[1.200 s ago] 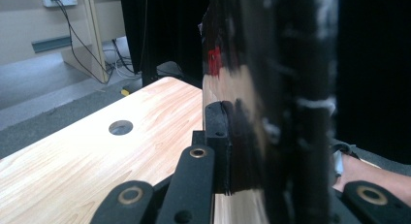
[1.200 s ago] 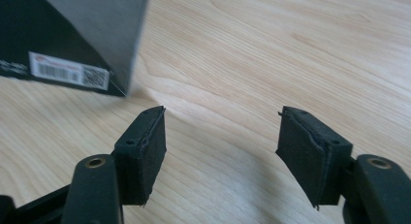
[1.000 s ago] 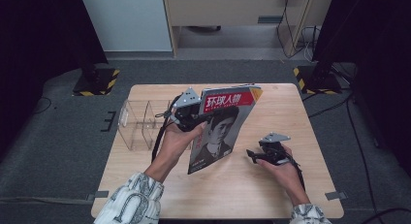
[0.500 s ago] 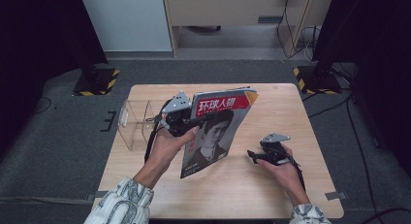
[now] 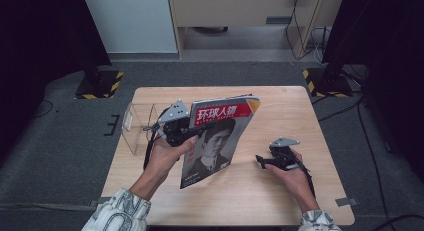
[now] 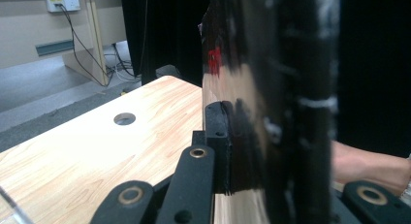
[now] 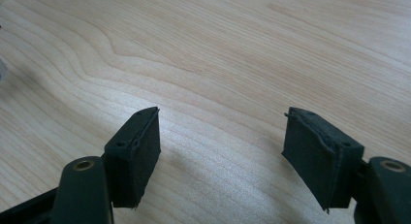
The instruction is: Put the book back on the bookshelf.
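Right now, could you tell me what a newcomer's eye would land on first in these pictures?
First the magazine with its red title band and portrait cover, held up above the middle of the wooden table, clamped in the left gripper. Left of it stands a clear plastic holder; at the right, the right gripper rests low with jaws open and nothing between them.

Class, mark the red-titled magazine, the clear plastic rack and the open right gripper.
Red-titled magazine (image 5: 215, 141), high view, cover portrait.
Clear plastic rack (image 5: 136, 122), high view, front wall.
Right gripper (image 7: 223, 156), right gripper view, midway between fingertips.
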Action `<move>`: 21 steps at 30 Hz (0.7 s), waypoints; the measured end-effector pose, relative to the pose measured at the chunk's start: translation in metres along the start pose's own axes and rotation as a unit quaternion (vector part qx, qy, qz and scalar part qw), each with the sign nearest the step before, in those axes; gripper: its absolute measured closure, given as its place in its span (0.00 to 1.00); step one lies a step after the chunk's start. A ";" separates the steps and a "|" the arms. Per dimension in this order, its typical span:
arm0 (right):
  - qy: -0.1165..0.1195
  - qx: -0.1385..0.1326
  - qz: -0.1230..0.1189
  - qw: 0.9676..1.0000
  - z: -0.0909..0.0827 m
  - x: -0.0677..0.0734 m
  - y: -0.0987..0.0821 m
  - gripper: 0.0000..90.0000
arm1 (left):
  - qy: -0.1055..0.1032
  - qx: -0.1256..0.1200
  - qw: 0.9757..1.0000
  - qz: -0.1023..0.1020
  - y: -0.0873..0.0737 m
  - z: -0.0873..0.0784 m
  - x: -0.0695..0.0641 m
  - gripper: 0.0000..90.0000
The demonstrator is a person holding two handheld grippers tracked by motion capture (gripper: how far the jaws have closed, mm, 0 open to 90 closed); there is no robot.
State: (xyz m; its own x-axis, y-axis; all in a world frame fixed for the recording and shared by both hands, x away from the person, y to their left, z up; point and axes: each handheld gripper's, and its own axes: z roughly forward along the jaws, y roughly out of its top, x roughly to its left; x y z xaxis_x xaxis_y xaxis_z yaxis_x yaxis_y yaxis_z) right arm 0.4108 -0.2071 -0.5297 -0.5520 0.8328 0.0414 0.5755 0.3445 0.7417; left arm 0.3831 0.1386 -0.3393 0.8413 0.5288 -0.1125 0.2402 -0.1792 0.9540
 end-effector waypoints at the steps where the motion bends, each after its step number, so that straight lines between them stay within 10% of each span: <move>1: 0.001 0.001 0.000 1.000 0.000 0.000 0.000 0.32 | 0.000 0.001 1.000 0.001 -0.001 -0.001 0.000 0.96; 21: -0.014 0.014 -0.002 1.000 0.004 0.000 -0.002 0.28 | -0.002 -0.009 1.000 -0.008 -0.011 -0.022 0.006 0.96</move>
State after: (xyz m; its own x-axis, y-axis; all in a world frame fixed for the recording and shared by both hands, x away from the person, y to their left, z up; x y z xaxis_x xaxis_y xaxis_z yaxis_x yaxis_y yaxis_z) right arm 0.4118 -0.2057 -0.5344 -0.5374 0.8431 0.0187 0.5903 0.3603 0.7223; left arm 0.3750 0.1625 -0.3446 0.8393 0.5282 -0.1290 0.2451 -0.1557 0.9569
